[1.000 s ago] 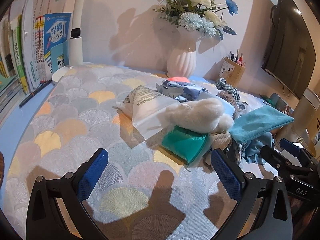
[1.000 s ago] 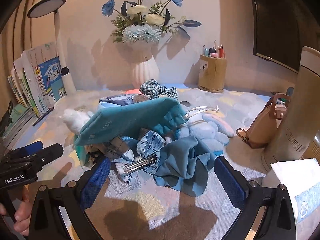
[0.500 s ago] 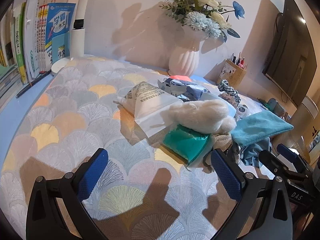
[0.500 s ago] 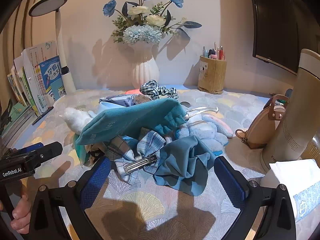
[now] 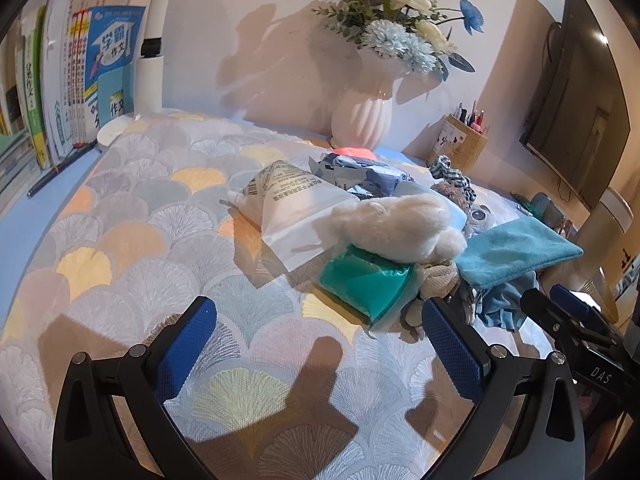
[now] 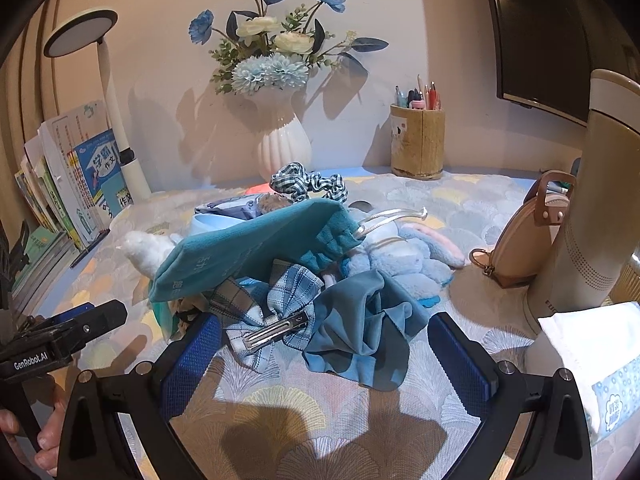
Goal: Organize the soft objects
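Nearest, left gripper (image 5: 320,344) and right gripper (image 6: 324,354), jaws spread and empty above the patterned cloth (image 5: 132,240); beyond, one unsorted heap: plaid bow clip (image 6: 272,312), blue cloth (image 6: 360,328), teal pouch (image 6: 248,248), white plush (image 5: 400,220), far checked scrunchie (image 6: 308,184); sorting apparently unstarted.
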Tool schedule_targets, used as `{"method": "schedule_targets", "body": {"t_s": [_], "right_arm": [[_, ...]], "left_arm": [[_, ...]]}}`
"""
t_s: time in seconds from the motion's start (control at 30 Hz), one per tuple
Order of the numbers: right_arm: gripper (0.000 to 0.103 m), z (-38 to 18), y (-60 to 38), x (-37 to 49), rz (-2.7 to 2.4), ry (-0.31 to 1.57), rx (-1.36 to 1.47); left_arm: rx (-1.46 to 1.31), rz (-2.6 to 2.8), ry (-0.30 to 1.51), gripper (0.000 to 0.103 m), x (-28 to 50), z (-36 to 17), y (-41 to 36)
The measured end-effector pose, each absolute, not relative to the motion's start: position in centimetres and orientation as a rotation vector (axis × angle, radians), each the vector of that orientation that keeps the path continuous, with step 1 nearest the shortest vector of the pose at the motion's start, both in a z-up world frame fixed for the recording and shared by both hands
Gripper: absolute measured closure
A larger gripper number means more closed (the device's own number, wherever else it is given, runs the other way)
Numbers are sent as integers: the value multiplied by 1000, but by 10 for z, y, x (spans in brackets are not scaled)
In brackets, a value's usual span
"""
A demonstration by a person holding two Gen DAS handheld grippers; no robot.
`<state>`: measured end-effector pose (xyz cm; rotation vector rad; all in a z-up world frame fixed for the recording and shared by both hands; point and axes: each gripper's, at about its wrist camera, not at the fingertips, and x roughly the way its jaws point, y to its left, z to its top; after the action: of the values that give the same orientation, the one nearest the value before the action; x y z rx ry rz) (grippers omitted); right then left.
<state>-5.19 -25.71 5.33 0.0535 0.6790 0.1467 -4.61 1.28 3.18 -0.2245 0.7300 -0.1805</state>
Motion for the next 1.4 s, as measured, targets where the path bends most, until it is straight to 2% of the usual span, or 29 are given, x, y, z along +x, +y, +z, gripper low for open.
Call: {"method": "schedule_targets", "body": {"t_s": [1.4], "right_arm": [[0,55,-256,-52,148,682,61]], "left_arm": [[-269,-180,753,1,-42,29,20]]}}
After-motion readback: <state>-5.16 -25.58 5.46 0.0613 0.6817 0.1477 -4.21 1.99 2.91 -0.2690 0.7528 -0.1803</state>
